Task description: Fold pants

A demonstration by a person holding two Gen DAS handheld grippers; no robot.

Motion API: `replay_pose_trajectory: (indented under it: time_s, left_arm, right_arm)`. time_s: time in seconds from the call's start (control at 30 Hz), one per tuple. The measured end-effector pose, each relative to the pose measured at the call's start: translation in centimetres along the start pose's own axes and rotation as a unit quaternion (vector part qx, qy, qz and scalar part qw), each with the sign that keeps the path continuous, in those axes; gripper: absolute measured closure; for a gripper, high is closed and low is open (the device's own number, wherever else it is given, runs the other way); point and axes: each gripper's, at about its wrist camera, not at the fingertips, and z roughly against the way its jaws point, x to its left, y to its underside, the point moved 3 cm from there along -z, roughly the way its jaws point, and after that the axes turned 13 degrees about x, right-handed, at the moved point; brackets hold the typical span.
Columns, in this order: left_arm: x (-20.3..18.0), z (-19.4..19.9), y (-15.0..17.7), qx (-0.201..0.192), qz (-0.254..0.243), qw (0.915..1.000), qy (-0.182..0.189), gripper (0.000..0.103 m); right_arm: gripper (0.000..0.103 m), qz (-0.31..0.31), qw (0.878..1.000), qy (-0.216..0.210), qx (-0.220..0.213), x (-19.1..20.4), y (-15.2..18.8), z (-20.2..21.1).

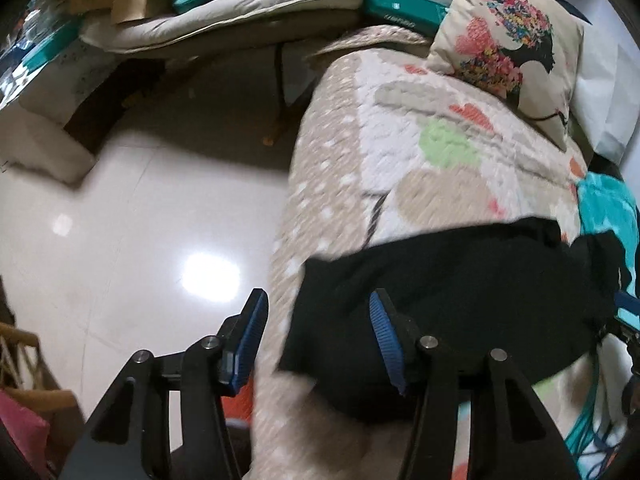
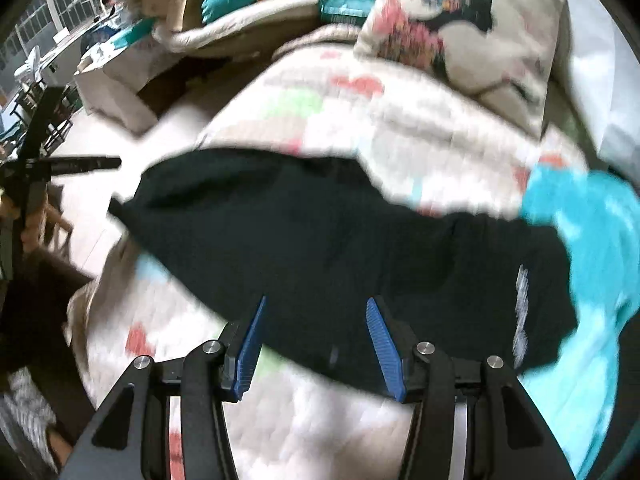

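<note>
Patterned quilt, printed cushion, turquoise cloth, glossy tiled floor

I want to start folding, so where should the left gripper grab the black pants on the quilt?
Judging by the left wrist view, take the black pants at the near-left corner, coming in from the quilt's floor-side edge. That corner lies flat and exposed beside the open left gripper, so one finger could probably slide underneath.

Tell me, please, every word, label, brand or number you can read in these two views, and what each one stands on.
None can be read.
Teal box behind the cushion: dark lettering on its side, too blurred to read.
Black pants on the quilt: a pale printed strip near their right end, too blurred to read.
</note>
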Motion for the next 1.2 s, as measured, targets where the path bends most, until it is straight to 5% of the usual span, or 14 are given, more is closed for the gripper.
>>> replay_pose_trajectory:
  time_s: [0.17, 0.4, 0.43, 0.5, 0.77, 0.93, 1.0, 1.03, 1.2]
  left_arm:
    - [-1.3, -3.5, -1.6, 0.001, -0.011, 0.9999, 0.012, 0.051]
    - [-1.6, -5.8, -1.7, 0.017, -0.020, 0.9995, -0.020, 0.051]
    - [-1.6, -5.8, -1.7, 0.017, -0.017, 0.9995, -0.021, 0.051]
    - [-1.7, -6.0, -1.6, 0.014, -0.010, 0.9995, -0.027, 0.051]
    - [-2.0, -6.5, -2.6, 0.002, 0.011, 0.9988, -0.048, 0.051]
    - [-2.4, -6.7, -3.0, -0.003, 0.009, 0.9974, -0.071, 0.047]
    - [-2.5, -6.7, -3.1, -0.004, 0.008, 0.9969, -0.078, 0.046]
    - [-2.4, -6.6, -3.1, -0.004, 0.008, 0.9970, -0.077, 0.046]
    - [-0.8, -5.4, -3.3, -0.015, 0.046, 0.9970, -0.060, 0.046]
  right_arm:
    - [0.048, -0.004, 0.999, 0.029, -0.017, -0.5, -5.7, -3.0]
    - [0.048, 0.020, 0.998, 0.060, 0.027, -1.8, -9.9, -9.1]
    - [0.050, 0.022, 0.998, 0.051, 0.039, -2.0, -10.1, -9.7]
    - [0.090, 0.025, 0.998, 0.026, 0.060, -2.2, -10.3, -10.4]
    - [0.092, 0.009, 0.997, 0.050, 0.058, -3.7, -13.6, -11.0]
    - [0.087, -0.003, 0.995, 0.079, 0.064, -4.3, -14.6, -13.0]
    - [0.058, -0.016, 0.994, 0.098, 0.055, -4.9, -14.7, -12.7]
    - [0.051, -0.026, 0.992, 0.110, 0.053, -5.4, -14.8, -12.4]
    - [0.048, -0.057, 0.989, 0.136, 0.032, -7.0, -14.4, -9.3]
